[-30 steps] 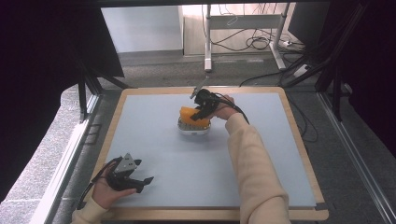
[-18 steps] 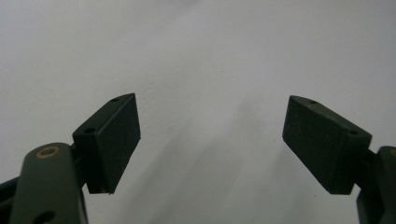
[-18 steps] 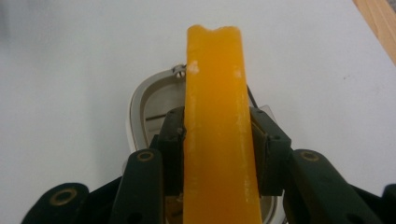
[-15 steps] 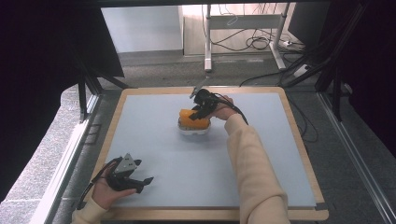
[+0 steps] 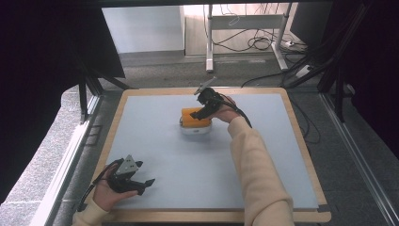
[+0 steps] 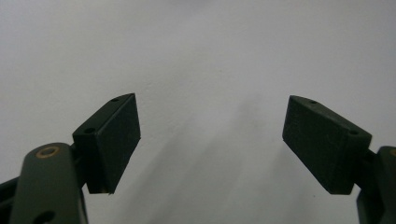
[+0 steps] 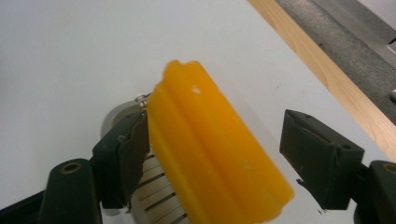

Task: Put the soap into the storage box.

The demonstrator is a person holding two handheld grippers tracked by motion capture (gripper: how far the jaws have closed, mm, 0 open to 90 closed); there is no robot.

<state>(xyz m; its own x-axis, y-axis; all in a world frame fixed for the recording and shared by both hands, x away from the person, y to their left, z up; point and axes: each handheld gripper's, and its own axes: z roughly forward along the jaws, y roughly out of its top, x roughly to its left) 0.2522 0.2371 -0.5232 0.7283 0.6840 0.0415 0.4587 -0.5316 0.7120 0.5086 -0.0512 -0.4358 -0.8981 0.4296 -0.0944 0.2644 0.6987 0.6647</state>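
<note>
Orange block (image 7: 212, 151) lies across a small round metal holder w/ slats (image 7: 140, 186), mid-bench toward the far side. Right gripper (image 5: 205, 111) fingers have just been opening: block sits between them, right pad clear, so it looks released & placed. Left gripper (image 5: 141, 182) rests near-left on the bench (image 5: 263, 122), fingers wide, nothing in them.

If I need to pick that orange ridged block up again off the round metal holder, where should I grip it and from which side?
Grip the orange ridged block across its two long flat sides, near the middle, coming from above along the right hand-held gripper's present line. It lies tilted across the round slotted metal holder, narrow enough to fit between the jaws, which have just been opening and now stand off on the right side.
</note>
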